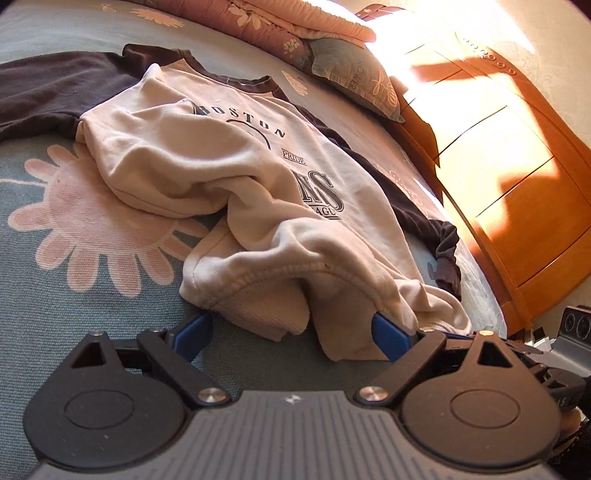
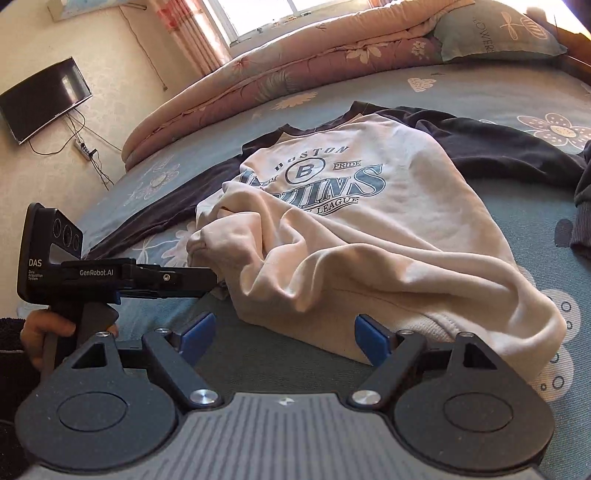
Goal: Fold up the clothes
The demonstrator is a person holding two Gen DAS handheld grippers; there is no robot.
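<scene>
Looking along the left gripper (image 1: 291,332) in its own wrist view: fingers spread wide apart, blue pads (image 1: 388,338) low over the bed. The ribbed hem of the sweatshirt (image 1: 229,147) sags between the pads; whether cloth touches the right-hand pad cannot be told. Nothing is clamped.

Surface: blue-grey bedspread (image 1: 74,314) with a large pink flower print to the left of the sweatshirt. Beyond the sweatshirt's collar lie a folded quilt (image 1: 280,26) and a pillow (image 1: 354,74). A sunlit wooden headboard (image 1: 509,177) runs along the right of the sweatshirt.

Sweatshirt: cream body, dark sleeves, front print up, "BOSTON" legible. Long axis runs from the hem at the gripper away to the collar at upper left. Lower body is bunched and wrinkled.

Right wrist view: right gripper (image 2: 284,334) also stands wide apart, holding nothing, pads just short of the sweatshirt (image 2: 369,206) hem. The left gripper (image 2: 207,280) enters from the left, level, held by a hand (image 2: 44,328); its tip meets the bunched hem, and its finger state cannot be read from here.

Room: wall-mounted TV (image 2: 44,98) and a window (image 2: 266,14) beyond the quilt (image 2: 295,62). Collar points away, hem toward the camera.
</scene>
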